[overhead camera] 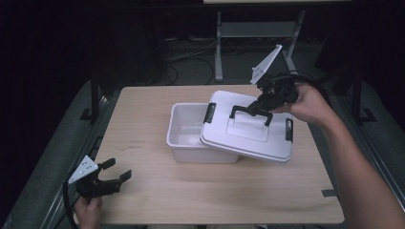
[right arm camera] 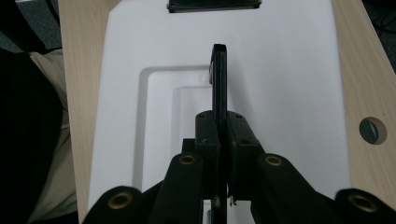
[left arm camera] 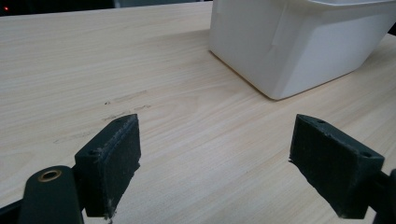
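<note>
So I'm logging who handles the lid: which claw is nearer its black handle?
Right. The right claw is shut on the black handle of the lid; the left claw hangs open at the table's near-left corner.

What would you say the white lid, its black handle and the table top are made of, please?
Lid: likely moulded plastic, smooth with a soft sheen and a pressed recess. Handle: probably black plastic, matt. Table top: pale wood or wood-look laminate, with visible grain.

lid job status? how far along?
Done: the right gripper is clamped on the black handle of the white plastic lid. In hand: the lid sits askew, partly over the white plastic bin. Left: set it square or clear it; which, I can't tell. The left gripper rests open.
</note>
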`<state>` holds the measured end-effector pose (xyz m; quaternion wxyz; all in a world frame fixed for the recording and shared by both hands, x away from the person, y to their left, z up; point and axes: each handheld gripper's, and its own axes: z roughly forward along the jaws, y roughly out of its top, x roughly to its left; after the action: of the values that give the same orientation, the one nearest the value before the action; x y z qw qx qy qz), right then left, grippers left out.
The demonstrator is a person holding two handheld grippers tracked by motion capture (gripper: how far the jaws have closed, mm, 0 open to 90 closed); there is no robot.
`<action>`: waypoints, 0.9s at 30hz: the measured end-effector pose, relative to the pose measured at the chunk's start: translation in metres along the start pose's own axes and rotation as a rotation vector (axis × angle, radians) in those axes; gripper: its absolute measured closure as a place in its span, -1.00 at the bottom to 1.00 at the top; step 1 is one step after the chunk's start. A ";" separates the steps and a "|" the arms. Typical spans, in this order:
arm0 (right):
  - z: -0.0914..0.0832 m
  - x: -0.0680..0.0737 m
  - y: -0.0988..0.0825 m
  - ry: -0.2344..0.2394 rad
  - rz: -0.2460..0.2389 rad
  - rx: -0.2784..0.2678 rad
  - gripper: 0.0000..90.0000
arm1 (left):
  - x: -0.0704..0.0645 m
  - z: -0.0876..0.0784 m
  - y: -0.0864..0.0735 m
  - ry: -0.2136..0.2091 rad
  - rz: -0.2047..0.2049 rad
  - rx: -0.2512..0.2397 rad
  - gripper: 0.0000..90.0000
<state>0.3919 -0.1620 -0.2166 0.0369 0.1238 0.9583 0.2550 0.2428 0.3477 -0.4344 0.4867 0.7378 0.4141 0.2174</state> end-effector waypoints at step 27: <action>0.042 -0.017 0.056 0.084 -0.090 0.000 0.88 | 0.003 -0.002 0.000 0.000 -0.001 -0.002 -0.65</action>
<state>0.4265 -0.0995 -0.2248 0.0080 0.0696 0.9635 0.2583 0.2429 0.3511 -0.4341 0.4875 0.7371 0.4144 0.2175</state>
